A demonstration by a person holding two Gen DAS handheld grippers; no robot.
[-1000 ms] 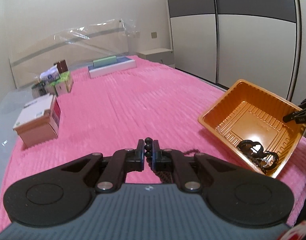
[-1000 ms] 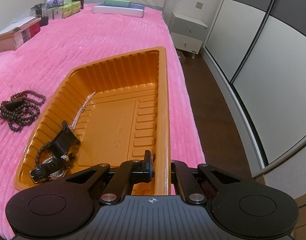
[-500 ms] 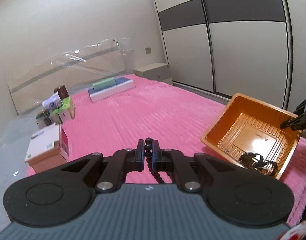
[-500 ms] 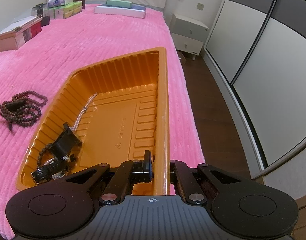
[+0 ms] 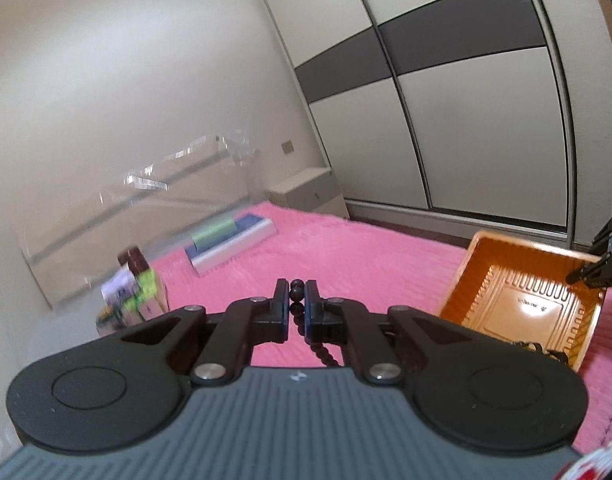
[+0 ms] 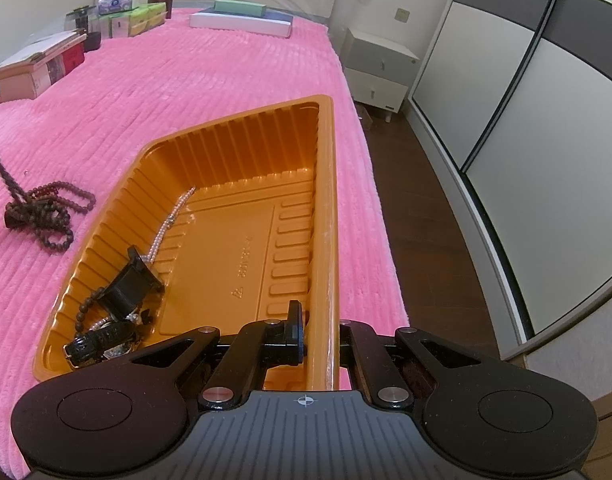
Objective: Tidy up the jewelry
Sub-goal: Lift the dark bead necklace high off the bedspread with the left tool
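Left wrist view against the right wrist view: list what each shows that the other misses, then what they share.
Only the left wrist view shows the left gripper shut on the dark bead necklace and the right gripper's fingers at the tray rim. Only the right wrist view shows the right gripper shut on that rim, the pearl chain, and the necklace's tail bunched on the blanket. Both show the orange tray and pink blanket.

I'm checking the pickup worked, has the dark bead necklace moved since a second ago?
Yes. In the right wrist view, the dark bead necklace is partly lifted off the pink blanket; a strand now rises up-left, and the pile sits nearer the orange tray.
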